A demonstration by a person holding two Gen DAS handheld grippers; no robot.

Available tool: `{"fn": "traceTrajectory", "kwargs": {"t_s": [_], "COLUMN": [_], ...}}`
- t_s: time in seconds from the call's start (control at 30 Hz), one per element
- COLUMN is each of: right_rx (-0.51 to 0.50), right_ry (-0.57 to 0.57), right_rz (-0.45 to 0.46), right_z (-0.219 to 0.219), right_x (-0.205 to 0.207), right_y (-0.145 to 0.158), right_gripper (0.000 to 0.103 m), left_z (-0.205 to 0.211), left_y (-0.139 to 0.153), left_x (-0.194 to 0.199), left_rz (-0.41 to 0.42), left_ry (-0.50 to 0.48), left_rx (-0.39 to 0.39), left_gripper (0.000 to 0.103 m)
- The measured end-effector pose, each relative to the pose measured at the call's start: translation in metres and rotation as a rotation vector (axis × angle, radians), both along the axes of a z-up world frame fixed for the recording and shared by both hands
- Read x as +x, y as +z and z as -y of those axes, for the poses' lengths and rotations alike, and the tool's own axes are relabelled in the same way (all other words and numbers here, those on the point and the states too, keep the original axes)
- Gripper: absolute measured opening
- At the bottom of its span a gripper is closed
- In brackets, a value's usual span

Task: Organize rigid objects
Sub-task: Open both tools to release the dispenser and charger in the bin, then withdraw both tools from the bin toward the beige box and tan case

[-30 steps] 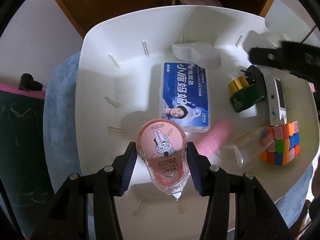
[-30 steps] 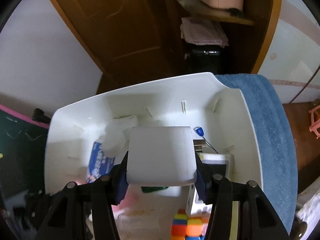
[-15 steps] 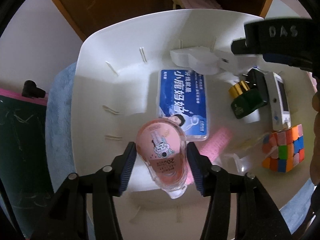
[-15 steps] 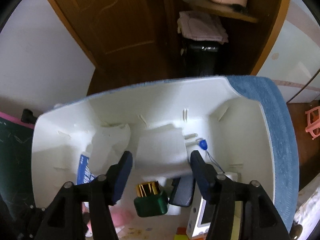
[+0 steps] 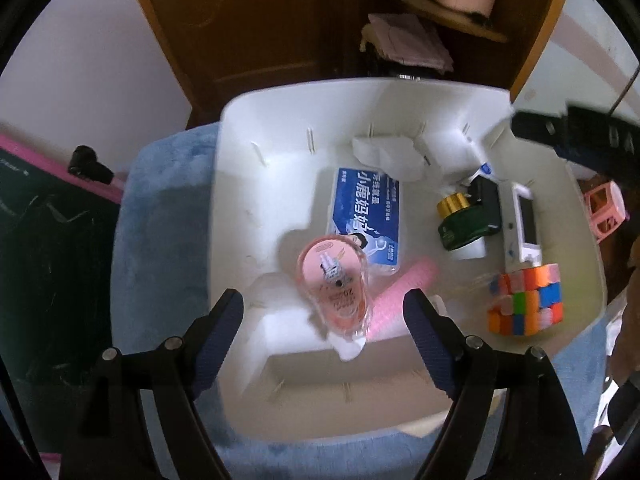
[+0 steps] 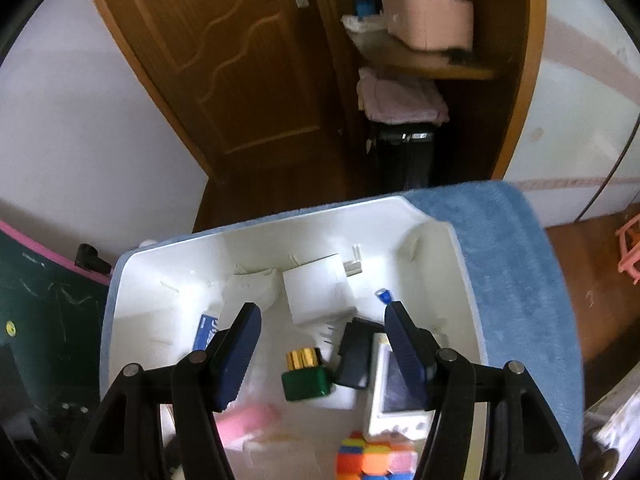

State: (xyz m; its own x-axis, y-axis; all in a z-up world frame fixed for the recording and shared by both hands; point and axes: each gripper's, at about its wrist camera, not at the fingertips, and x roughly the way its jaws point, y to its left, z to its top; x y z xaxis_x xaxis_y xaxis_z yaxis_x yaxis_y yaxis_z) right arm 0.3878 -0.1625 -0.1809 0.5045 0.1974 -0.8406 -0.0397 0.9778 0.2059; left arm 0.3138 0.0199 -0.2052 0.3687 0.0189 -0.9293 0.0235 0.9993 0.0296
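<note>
A white bin (image 5: 224, 216) holds the objects. My left gripper (image 5: 323, 322) is open above it. A pink correction tape (image 5: 335, 285) lies free between its fingers, on a pink roller (image 5: 400, 296) and a blue box (image 5: 366, 220). My right gripper (image 6: 320, 340) is open and empty over the bin (image 6: 460, 256). A white square box (image 6: 318, 294) rests near the bin's back wall, also in the left wrist view (image 5: 450, 156). A green bottle with gold cap (image 5: 464, 224) (image 6: 306, 378), a white device (image 5: 524, 224) (image 6: 396, 392) and a colour cube (image 5: 526, 304) (image 6: 374, 460) lie inside.
The bin sits on a blue fleece cover (image 5: 160, 224) (image 6: 508, 264). A crumpled white piece (image 5: 386, 156) lies at the back of the bin. A wooden door (image 6: 240, 80) and a shelf (image 6: 420, 68) stand behind. A black board with a pink edge (image 5: 44, 216) is at the left.
Both grippers opened and pulled back upward. The left let go of the pink correction tape into the bin. The right let go of the white box, which now rests at the back wall.
</note>
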Motion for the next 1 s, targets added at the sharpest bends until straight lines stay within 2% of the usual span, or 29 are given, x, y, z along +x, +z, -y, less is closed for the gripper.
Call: {"fn": "traceTrajectory", "kwargs": {"t_s": [0.33,0.37,0.4,0.6,0.8,1.0], "right_rx": [-0.020,-0.022,-0.026,-0.020,-0.017,-0.036], "right_ry": [0.064,0.071,0.081,0.120,0.154,0.183], "right_rz": [0.129,0.141,0.159,0.227,0.295,0.344], "right_z": [0.018,0.020,0.024,0.035,0.047,0.053], "right_x": [-0.081,-0.090,-0.102,-0.155,-0.205,-0.246], "right_y": [0.062,0.067,0.075,0.109,0.134,0.138], "right_gripper": [0.065,0.065,0.065,0.065,0.065,0.066], "left_z": [-0.007,-0.006,-0.004,0.006,0.016,0.025], "left_y": [0.067,0.074,0.082,0.117,0.135,0.139], "left_x": [-0.055,-0.061,-0.070,-0.111,-0.140,-0.163], "left_rz": [0.125,0.135,0.149,0.229,0.268,0.302], "left_ry": [0.024,0.023,0.021,0.021,0.035,0.037], "left_rx": [-0.005,-0.004,-0.002,0.007,-0.006,-0.003], "left_gripper": [0.085,0.091,0.102,0.102,0.102,0.102]}}
